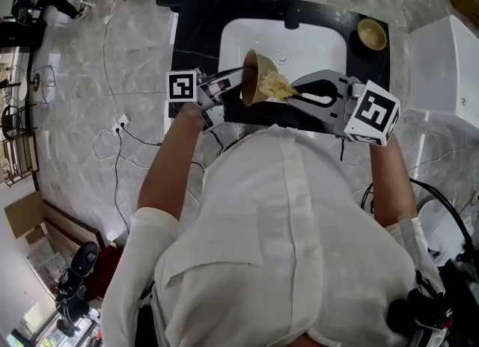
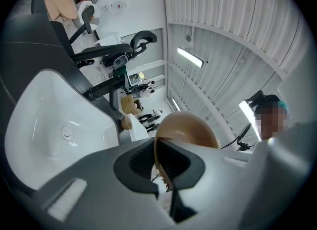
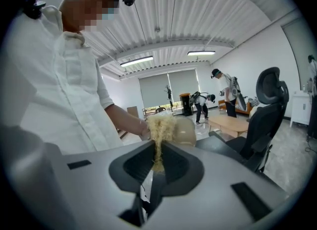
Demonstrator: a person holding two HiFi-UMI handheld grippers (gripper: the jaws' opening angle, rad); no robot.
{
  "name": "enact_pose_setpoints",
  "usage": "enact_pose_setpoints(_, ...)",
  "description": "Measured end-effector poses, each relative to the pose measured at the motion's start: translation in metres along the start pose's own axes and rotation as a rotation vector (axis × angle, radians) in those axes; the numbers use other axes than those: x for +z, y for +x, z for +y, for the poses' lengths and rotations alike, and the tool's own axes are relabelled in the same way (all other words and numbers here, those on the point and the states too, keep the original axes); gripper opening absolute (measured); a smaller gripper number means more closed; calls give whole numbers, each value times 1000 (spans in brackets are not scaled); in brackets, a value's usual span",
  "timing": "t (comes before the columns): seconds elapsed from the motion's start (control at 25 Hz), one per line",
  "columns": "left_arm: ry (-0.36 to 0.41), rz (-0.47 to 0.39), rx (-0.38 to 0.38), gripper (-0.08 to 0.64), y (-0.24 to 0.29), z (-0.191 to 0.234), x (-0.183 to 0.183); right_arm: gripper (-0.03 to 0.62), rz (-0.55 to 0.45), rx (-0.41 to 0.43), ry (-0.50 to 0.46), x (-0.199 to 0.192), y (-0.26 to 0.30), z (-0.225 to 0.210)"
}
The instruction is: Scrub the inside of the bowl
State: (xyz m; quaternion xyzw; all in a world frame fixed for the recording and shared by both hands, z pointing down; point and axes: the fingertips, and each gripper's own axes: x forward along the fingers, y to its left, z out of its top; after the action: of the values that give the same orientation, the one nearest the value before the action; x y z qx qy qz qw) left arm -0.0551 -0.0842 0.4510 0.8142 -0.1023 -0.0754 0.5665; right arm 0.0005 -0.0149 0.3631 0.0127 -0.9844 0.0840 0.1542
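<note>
Stands as a black countertop (image 1: 196, 16) with a white basin (image 1: 314, 35) sunk in its middle. Bears a black faucet (image 1: 289, 1) at the basin's 12 o'clock and a small tan bowl (image 1: 372, 34), upright, at 2 o'clock beside the rim. Rests on grey marbled floor (image 1: 135, 61); there, at 8 o'clock, a white power strip (image 1: 122, 122) with trailing cables (image 1: 115, 181).

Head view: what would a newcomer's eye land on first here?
A tan bowl, tipped on its side above the white sink, is clamped by its rim in the left gripper. The right gripper grips a pale, fibrous scrubber that reaches into the bowl's open mouth. A second tan bowl sits upright on the dark counter beside the sink.
</note>
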Motion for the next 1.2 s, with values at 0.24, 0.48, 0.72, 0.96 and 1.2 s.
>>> enact_pose_setpoints(0.24, -22, -60, -71, 11, 4, -17, 12, 34, 37, 84, 17, -23, 19, 18)
enact_pose_setpoints(0.48, -2, -29, -157, 11, 11, -39, 8, 34, 150, 53, 13, -58, 37, 6)
enact_pose_setpoints(0.72, 26, 67, -141, 11, 19, -43, -16, 34, 233, -74, 22, -74, 26, -28)
enact_pose_setpoints(0.96, 100, 153, -68, 11, 15, -28, -23, 34, 229, -180, 13, -64, 13, -55)
enact_pose_setpoints(1.2, 95, 177, -1, 11, 10, -10, -30, 34, 91, -179, 28, -31, -3, -53)
